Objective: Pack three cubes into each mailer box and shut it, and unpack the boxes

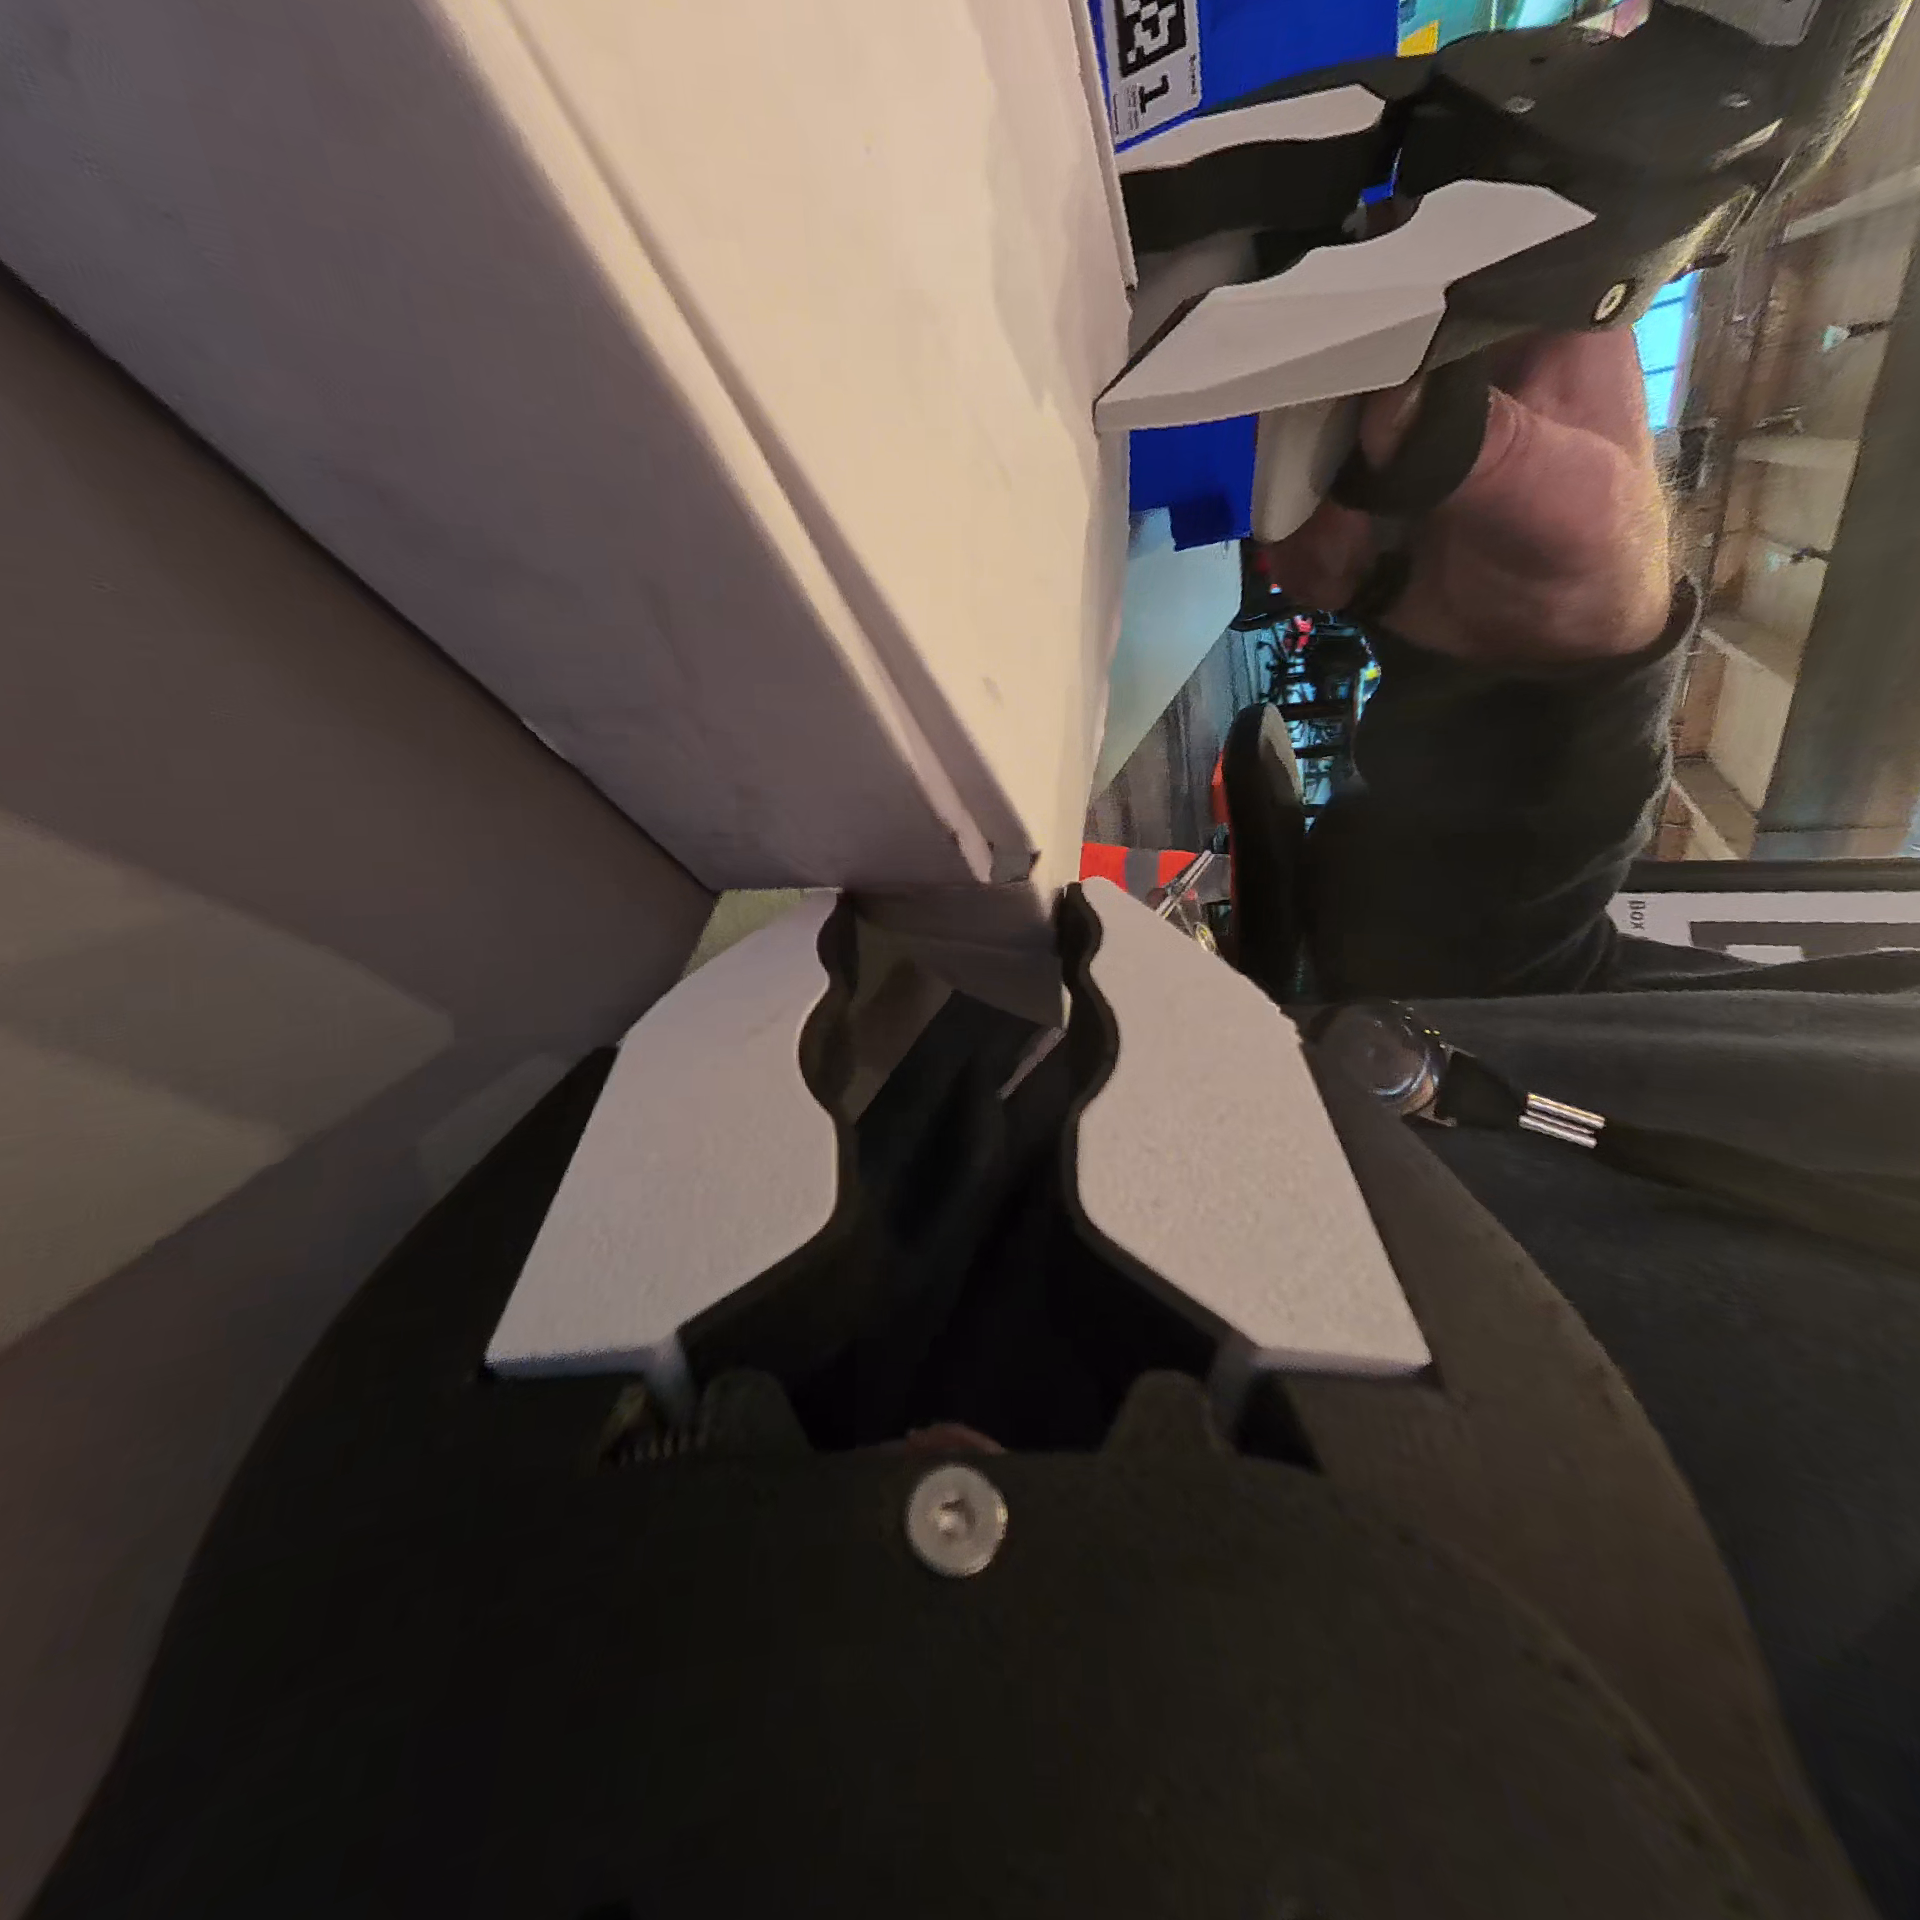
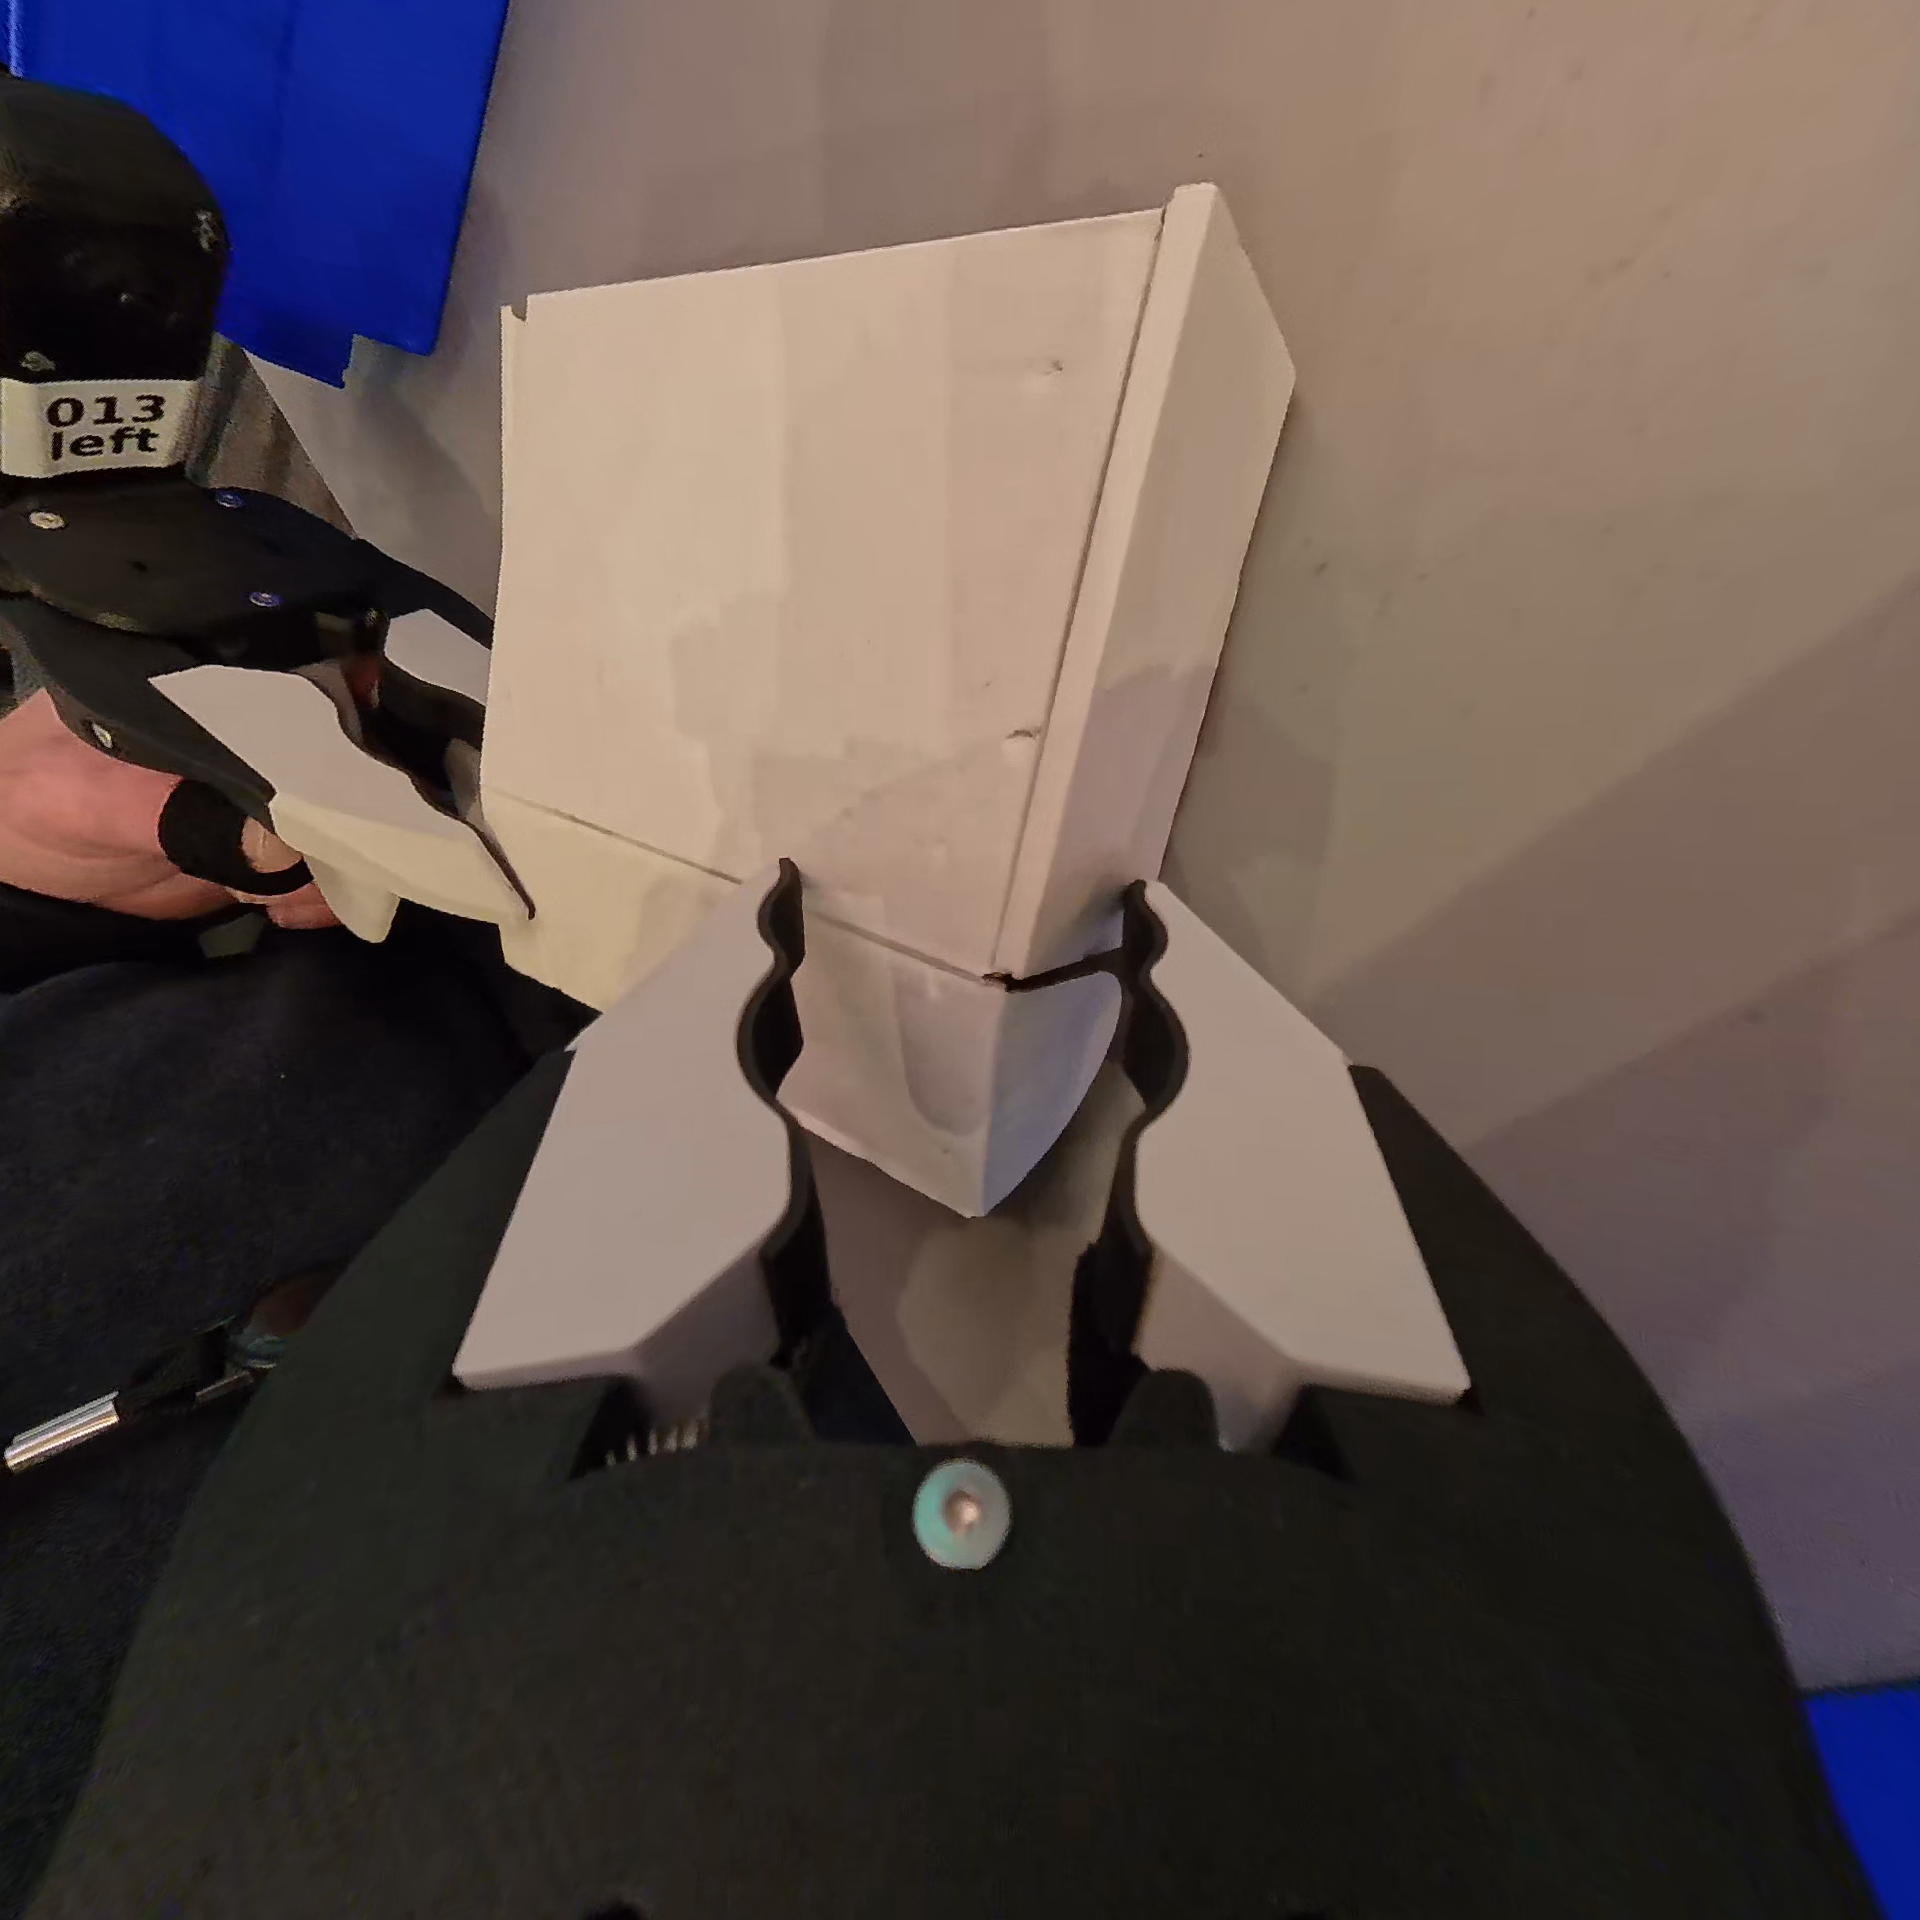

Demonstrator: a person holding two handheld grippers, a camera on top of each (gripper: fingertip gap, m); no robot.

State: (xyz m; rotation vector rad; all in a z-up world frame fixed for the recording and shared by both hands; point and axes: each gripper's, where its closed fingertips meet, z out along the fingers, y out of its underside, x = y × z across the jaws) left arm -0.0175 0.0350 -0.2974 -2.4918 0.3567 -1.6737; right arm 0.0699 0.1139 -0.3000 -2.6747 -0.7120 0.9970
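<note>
White mailer box [image 2: 790, 582], lid down, corners between both grippers' fingers.

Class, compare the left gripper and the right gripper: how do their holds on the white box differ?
The left gripper pinches a thin edge of the box, jaws close together; the right gripper straddles a whole corner, jaws wide apart. Both have grey jaws, black bodies, and hold the same box.

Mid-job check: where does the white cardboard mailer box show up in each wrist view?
Left wrist view: the white cardboard mailer box fills the upper left, its corner between the left gripper fingers.
Right wrist view: centre, its near corner between the right gripper fingers.
Shared landmark: the blue panel behind it.
</note>
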